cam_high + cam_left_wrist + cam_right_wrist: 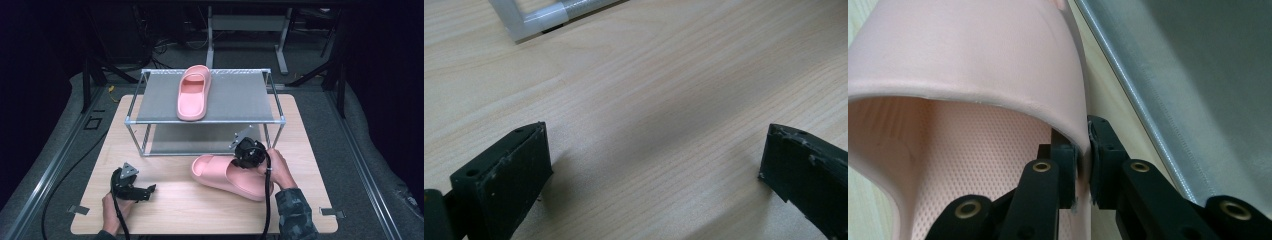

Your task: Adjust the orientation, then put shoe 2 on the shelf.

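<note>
In the right gripper view, the pink slipper's strap edge is pinched by the right gripper; the left gripper is held open above the counter.

The pink slipper is seen as matt, smooth foam-like plastic, its footbed finely dimpled. The table is light grained wood. The rack shelf is grey woven cloth, framed in metal tube.
</note>
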### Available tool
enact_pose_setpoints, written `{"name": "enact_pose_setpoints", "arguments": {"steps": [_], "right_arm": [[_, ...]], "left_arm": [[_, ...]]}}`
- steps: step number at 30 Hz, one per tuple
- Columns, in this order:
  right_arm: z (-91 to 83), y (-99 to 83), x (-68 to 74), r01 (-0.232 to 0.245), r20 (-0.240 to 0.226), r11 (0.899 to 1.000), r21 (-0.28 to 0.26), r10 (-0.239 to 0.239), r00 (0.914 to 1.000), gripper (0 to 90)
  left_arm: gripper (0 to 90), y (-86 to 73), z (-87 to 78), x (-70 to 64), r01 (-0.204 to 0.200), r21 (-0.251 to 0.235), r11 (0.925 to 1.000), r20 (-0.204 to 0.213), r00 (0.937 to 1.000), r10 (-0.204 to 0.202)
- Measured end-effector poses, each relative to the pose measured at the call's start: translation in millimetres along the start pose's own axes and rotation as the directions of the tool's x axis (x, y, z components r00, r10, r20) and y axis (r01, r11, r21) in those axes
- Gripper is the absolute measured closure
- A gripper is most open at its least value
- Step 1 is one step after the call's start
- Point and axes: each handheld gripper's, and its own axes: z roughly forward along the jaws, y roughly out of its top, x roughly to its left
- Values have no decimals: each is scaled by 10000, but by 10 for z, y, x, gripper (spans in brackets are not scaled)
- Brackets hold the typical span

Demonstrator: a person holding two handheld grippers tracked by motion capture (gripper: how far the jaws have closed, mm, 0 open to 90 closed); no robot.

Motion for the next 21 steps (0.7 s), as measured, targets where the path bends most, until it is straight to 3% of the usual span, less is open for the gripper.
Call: {"name": "enact_pose_setpoints", "arguments": {"steps": [4,11,12,13,16,18,19,21], "right_arm": [[-57,44,-10,193,164,9998,10,-194,9997,831],[-142,94,-30,388,8,9992,99,-388,9992,831],[-154,97,-21,393,214,9992,-4,-393,9990,831],[-174,107,-31,458,44,9989,59,-458,9989,831],[-218,124,-37,542,232,9985,-13,-541,9983,831],[-251,139,-47,583,87,9983,49,-584,9983,831],[-266,144,-42,570,296,9984,1,-569,9979,831],[-296,158,-42,642,279,9979,-23,-641,9976,831]], "left_arm": [[0,0,0,0,0,-8,10000,-6,10000,0],[0,0,-1,0,-4,2,10000,-1,10000,4],[0,-1,0,-1,-2,-9,10000,-5,10000,2],[0,0,0,0,-2,-7,10000,-5,10000,2],[0,0,0,-1,-1,-8,10000,-6,10000,1],[0,-1,0,-1,1,-9,10000,-4,10000,-1],[0,0,-1,0,-5,2,10000,-2,10000,5],[0,-1,0,-1,1,-8,10000,-7,10000,-1]]}}
